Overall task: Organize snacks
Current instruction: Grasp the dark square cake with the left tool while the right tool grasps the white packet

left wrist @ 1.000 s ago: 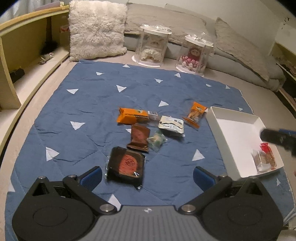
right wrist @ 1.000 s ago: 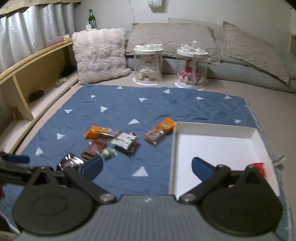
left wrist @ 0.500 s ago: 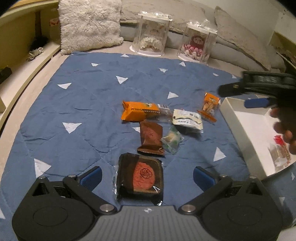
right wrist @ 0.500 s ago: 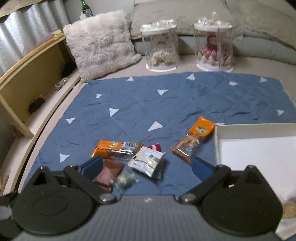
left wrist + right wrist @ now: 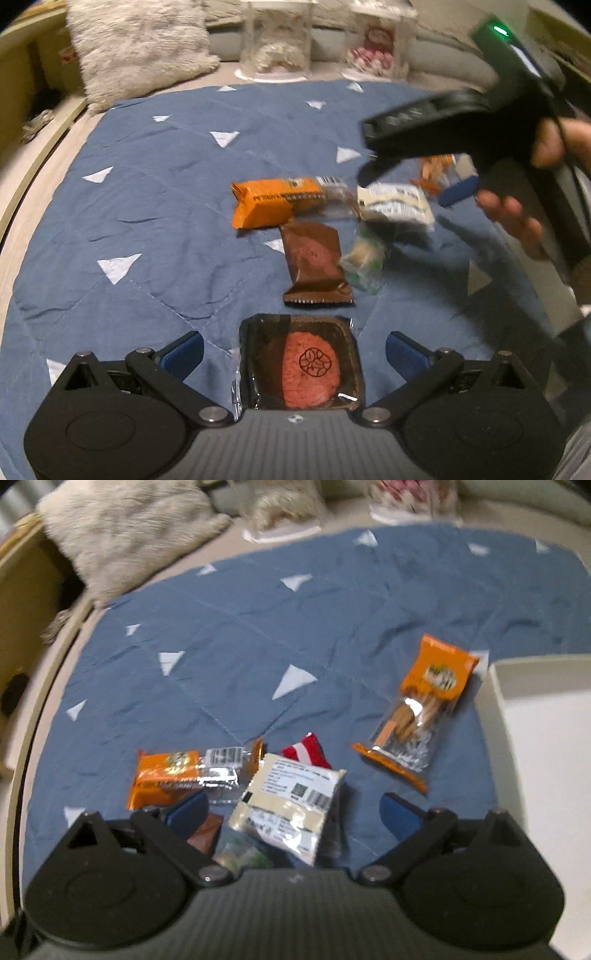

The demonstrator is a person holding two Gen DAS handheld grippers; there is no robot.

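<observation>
- A blue quilt with white triangles is spread out and carries all the loose snacks.
- A white tray sits at the quilt's right edge.
- A fluffy pillow lies beyond the quilt's far left corner.
- The left gripper has its jaws spread wide, low over the quilt; a dark tray snack with a red round centre lies between its fingers, untouched as far as can be seen.
- The right gripper also has its jaws spread, hovering over a cream packet, which lies between its fingers.
- An orange bar lies just left of the cream packet.
- An orange-topped clear pouch lies near the tray's left wall.
- A brown wrapper lies below the bar.
- A small greenish sweet is just right of the brown wrapper.
- A red packet peeks out behind the cream packet.
</observation>
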